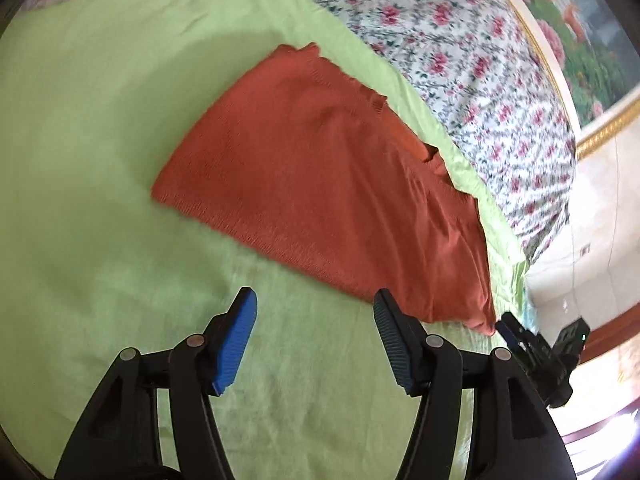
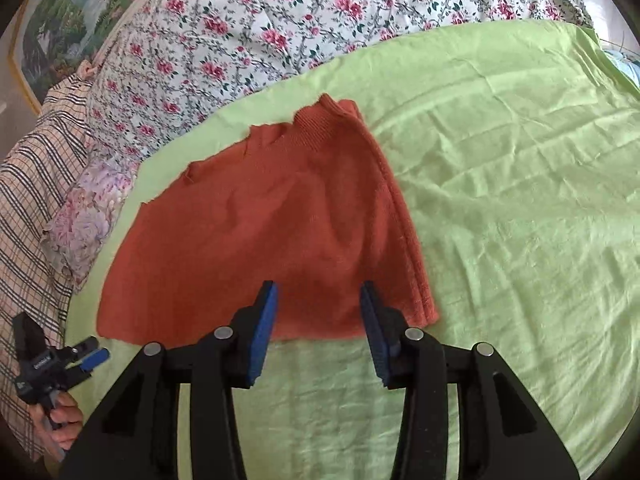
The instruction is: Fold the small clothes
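A rust-orange knit garment (image 1: 320,184) lies folded flat on the green sheet (image 1: 80,160); it also shows in the right wrist view (image 2: 260,232). My left gripper (image 1: 314,300) is open and empty, just short of the garment's near edge. My right gripper (image 2: 318,292) is open and empty, its blue-padded fingertips (image 2: 266,312) over the garment's near edge. The right gripper shows small in the left wrist view (image 1: 506,326), close to the garment's near right corner. The left gripper shows in the right wrist view (image 2: 92,354) by the garment's near left corner.
A floral quilt (image 2: 280,28) is bunched along the far side of the green sheet (image 2: 500,200). A plaid cloth (image 2: 36,184) and a floral pillow (image 2: 88,216) lie at the left. A framed picture (image 1: 592,40) hangs on the wall behind.
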